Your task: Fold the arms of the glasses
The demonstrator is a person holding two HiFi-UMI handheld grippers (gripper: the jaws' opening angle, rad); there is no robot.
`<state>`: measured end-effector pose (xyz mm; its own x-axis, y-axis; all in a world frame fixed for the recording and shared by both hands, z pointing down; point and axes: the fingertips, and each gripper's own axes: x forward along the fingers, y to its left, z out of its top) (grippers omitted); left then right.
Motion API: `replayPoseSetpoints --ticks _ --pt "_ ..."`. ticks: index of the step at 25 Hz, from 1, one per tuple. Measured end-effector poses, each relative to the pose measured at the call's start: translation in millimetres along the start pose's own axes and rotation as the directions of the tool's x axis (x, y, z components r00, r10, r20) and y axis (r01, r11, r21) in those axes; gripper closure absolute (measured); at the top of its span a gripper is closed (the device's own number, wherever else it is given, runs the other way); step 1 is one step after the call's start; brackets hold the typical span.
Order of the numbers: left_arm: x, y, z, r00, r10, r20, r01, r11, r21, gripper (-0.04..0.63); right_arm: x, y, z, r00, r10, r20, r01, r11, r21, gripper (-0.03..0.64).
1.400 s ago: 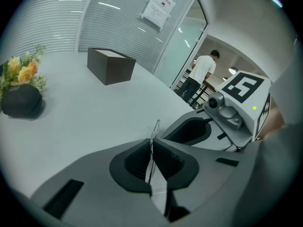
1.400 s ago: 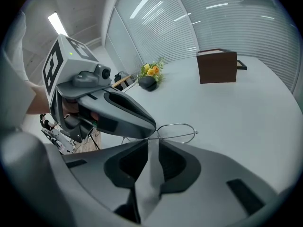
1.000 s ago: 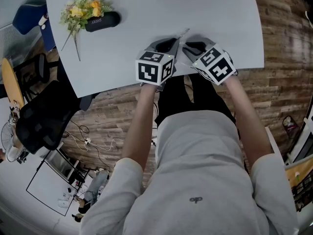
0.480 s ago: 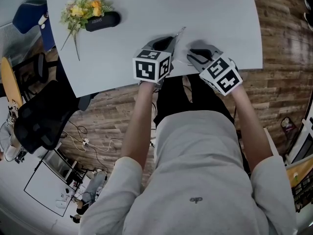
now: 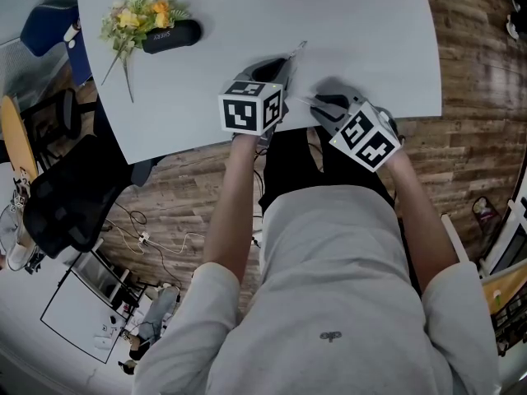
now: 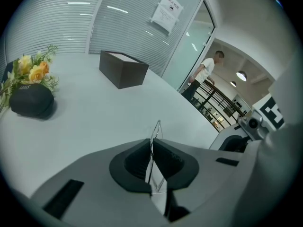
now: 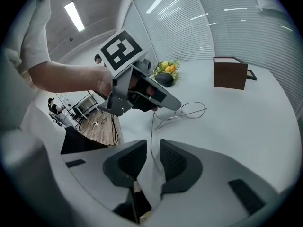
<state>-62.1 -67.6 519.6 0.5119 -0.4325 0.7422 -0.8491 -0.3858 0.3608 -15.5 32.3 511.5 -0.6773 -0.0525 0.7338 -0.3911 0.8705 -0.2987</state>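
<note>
Fingers (image 6: 135, 162) of the left gripper (image 6: 151, 143) pinch the thin silver wire-rimmed glasses (image 7: 190, 111) just over the white table (image 5: 370, 23). The right gripper (image 7: 153, 143) is opening, and one temple arm (image 7: 152, 126) runs loose between its jaws. That arm looks unfolded, so folding seems unfinished.

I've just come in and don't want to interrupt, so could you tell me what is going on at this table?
A person at a white table is working on a pair of thin wire glasses with two hand-held grippers. The left gripper is shut on the glasses and holds them. The right gripper has one arm of the glasses between its jaws, which are opening, so the pads are not pressing on it. That arm stands out from the frame, not yet folded.
</note>
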Motion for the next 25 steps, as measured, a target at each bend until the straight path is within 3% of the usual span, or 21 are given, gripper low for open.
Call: replayPoseSetpoints --ticks 6,17,25 --pt "0.7 2.8 0.2 1.0 0.003 -0.003 -0.003 1.0 -0.006 0.563 10.9 7.7 -6.3 0.999 0.001 -0.05 -0.004 0.997 -0.076 0.526" --pt "1.1 2.6 0.6 1.0 0.001 -0.007 -0.001 1.0 -0.009 0.563 13.3 1.2 -13.4 0.998 -0.037 -0.057 0.033 0.997 -0.067 0.58" --pt "1.2 1.5 1.9 1.0 -0.002 -0.011 0.001 1.0 -0.005 0.563 8.9 -1.2 -9.6 0.997 -0.061 -0.037 0.058 0.995 -0.076 0.583"
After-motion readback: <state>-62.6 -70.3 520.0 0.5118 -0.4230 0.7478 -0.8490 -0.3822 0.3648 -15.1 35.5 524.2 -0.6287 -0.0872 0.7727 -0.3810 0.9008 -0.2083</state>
